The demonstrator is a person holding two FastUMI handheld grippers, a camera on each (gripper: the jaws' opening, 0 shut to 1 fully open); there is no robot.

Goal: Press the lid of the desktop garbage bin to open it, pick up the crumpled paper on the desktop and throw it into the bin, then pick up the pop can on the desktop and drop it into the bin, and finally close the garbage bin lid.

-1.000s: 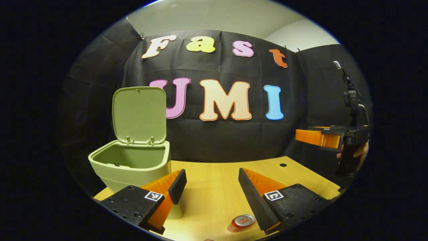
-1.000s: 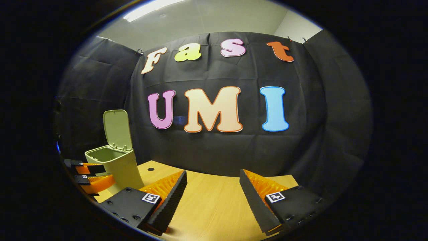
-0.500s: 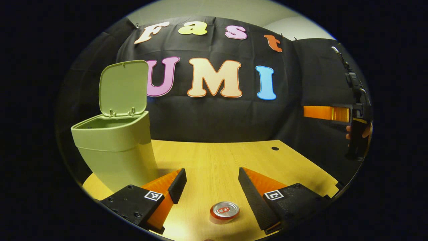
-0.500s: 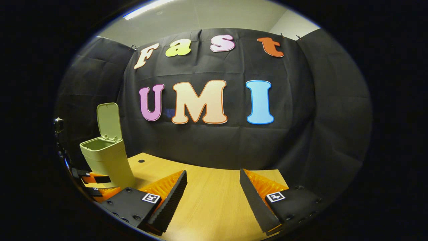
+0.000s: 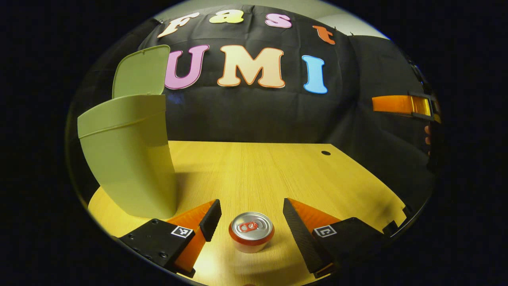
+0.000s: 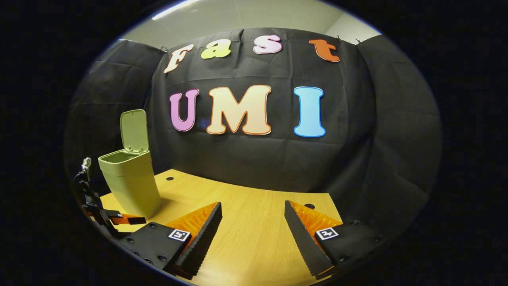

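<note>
The red pop can with its silver top [image 5: 251, 231] stands upright on my pale wooden worktop [image 5: 258, 174], between the spread fingers of my left claw [image 5: 251, 217], touching neither. The pale green plastic bin [image 5: 127, 155] stands just left, its lid [image 5: 141, 71] raised. My right claw [image 6: 253, 228] gapes open, holding nothing, above bare worktop.

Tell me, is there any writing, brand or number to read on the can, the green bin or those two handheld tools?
Pop can: no wording legible.
Garbage bin: plain, no writing.
Left gripper: square black-and-white markers, patterns rather than words.
Right gripper: the same kind of square markers, no words.
</note>
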